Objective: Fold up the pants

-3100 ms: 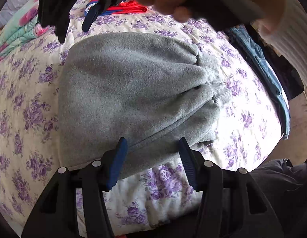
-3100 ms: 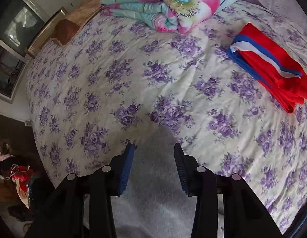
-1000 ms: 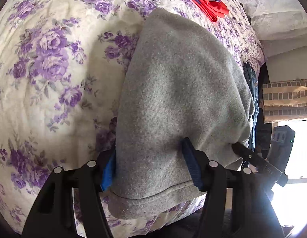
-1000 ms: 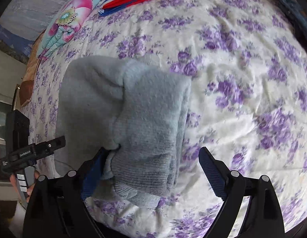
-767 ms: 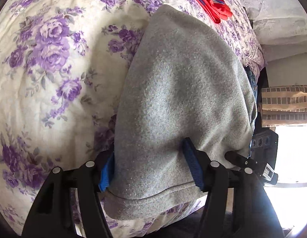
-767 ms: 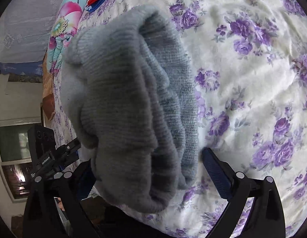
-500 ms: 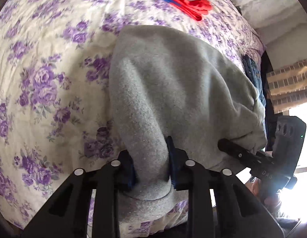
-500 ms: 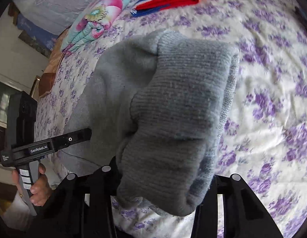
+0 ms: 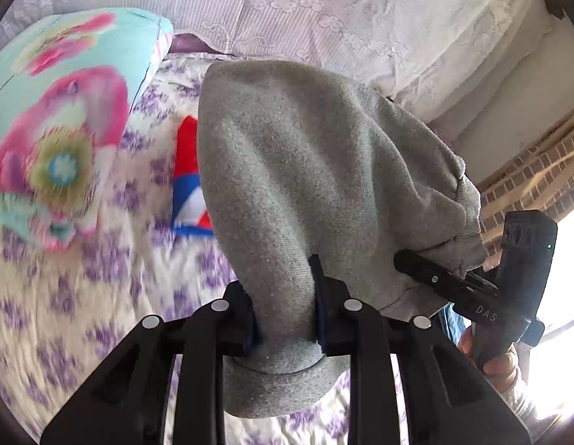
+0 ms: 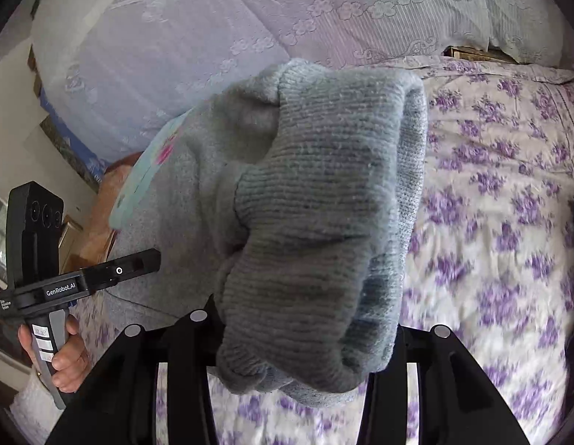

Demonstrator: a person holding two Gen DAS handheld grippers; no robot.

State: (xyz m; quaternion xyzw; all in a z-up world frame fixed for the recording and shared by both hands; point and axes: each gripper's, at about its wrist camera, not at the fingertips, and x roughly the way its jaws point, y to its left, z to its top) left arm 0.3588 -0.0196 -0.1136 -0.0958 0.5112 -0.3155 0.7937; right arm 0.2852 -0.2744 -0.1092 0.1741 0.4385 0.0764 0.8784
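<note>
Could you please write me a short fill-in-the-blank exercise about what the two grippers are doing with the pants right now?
1. The left gripper is shut on the ____ pants.
2. The right gripper clamps the pants at their ribbed, ____ end.
3. The bedspread is printed with ____ flowers.
4. Behind the pants lies a folded red, white and ____ garment.

Missing words: grey; knitted; purple; blue

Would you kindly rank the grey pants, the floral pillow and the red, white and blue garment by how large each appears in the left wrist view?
1. grey pants, though they hang nearest the camera, which inflates them.
2. floral pillow, partly cut off at the frame's edge.
3. red, white and blue garment, mostly hidden behind the pants, so its true size is unsure.
</note>
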